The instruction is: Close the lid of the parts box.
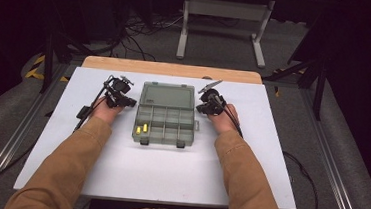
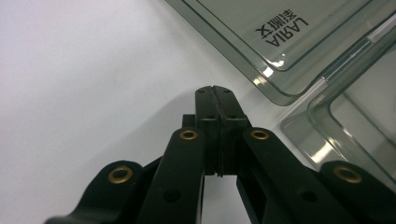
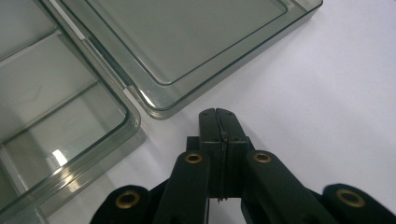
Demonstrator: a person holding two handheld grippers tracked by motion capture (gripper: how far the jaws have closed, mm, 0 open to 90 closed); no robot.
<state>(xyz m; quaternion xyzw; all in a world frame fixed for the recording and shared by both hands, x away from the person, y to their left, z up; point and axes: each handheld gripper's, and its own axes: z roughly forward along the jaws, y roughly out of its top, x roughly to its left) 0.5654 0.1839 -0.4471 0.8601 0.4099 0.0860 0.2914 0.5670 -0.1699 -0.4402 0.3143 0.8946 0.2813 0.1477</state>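
A clear grey plastic organiser box (image 1: 165,114) lies open at the middle of the white table top (image 1: 158,172), its lid (image 1: 167,95) folded back flat. Two small yellow pieces (image 1: 142,128) sit in a front left compartment. My left gripper (image 1: 123,92) rests on the table just left of the box, jaws shut and empty; its tips (image 2: 215,89) lie near the lid's corner (image 2: 280,93). My right gripper (image 1: 205,100) rests just right of the box, also shut and empty, its tips (image 3: 217,113) close to the hinge corner of the lid (image 3: 159,105).
Divided compartments (image 3: 56,116) of the box's tray stand beside the lid. A wooden strip (image 1: 171,69) runs along the table's far edge. Cables (image 1: 88,108) trail from both grippers. Beyond the table stand a metal frame (image 1: 225,17) and floor cables.
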